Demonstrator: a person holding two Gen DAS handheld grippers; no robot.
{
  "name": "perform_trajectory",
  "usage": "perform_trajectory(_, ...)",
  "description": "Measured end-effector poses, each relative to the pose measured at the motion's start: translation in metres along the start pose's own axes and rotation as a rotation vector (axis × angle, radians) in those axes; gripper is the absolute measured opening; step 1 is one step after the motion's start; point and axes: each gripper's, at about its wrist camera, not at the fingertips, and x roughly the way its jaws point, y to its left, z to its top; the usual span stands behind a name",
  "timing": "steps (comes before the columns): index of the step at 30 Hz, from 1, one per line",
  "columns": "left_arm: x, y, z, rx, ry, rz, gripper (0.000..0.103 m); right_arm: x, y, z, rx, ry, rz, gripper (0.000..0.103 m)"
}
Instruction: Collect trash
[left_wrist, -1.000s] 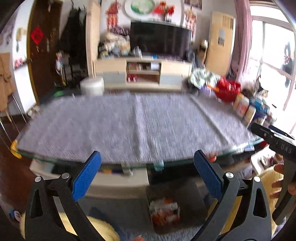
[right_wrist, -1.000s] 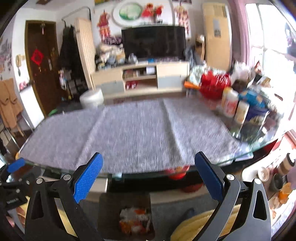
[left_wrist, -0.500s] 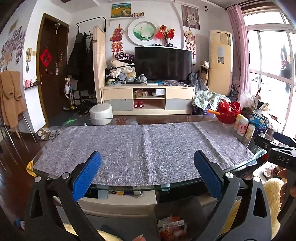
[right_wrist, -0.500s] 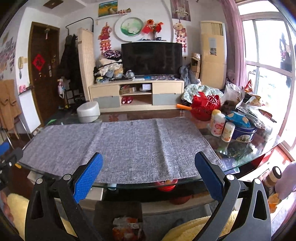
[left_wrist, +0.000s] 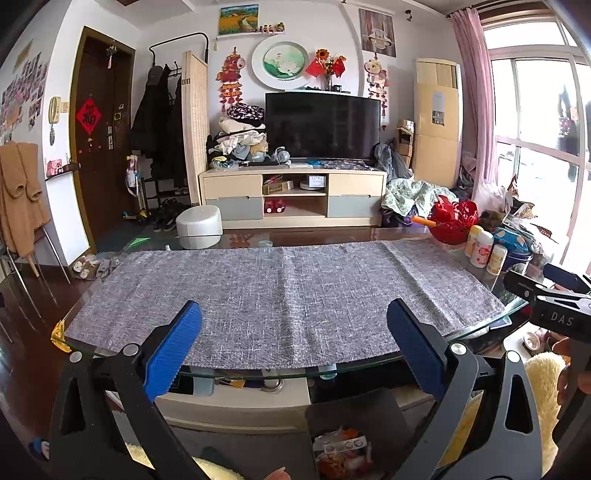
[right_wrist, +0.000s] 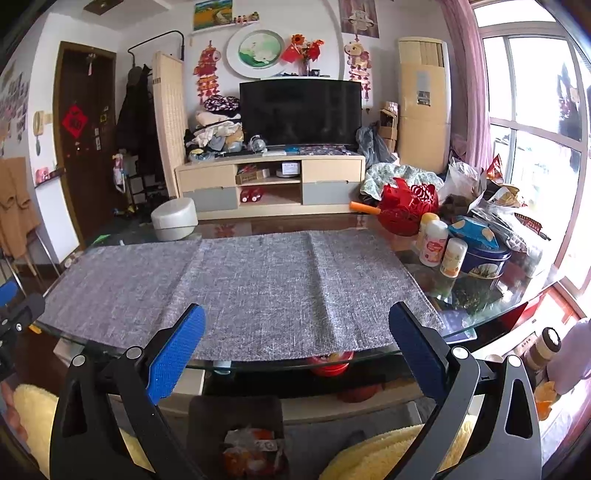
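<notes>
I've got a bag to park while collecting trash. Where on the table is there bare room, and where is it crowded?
The grey cloth is bare from its left end to the fold near the bottles. The right end is crowded: red basket, blue tin, bags.

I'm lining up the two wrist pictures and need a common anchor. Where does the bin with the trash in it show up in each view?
Left wrist: the trash bin sits at bottom centre-right, on the floor before the glass table.
Right wrist: the bin sits at bottom centre-left, between the open fingers.
Shared landmark: the grey table runner.
</notes>
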Motion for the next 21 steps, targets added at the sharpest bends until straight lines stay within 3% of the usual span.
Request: perform_trajectory(21, -0.0038, 0.0006, 0.0013, -0.011, -0.015, 0.008, 0.095, -0.0031, 0.0045, 0.0026, -0.003, -0.014, 0.001, 0.1)
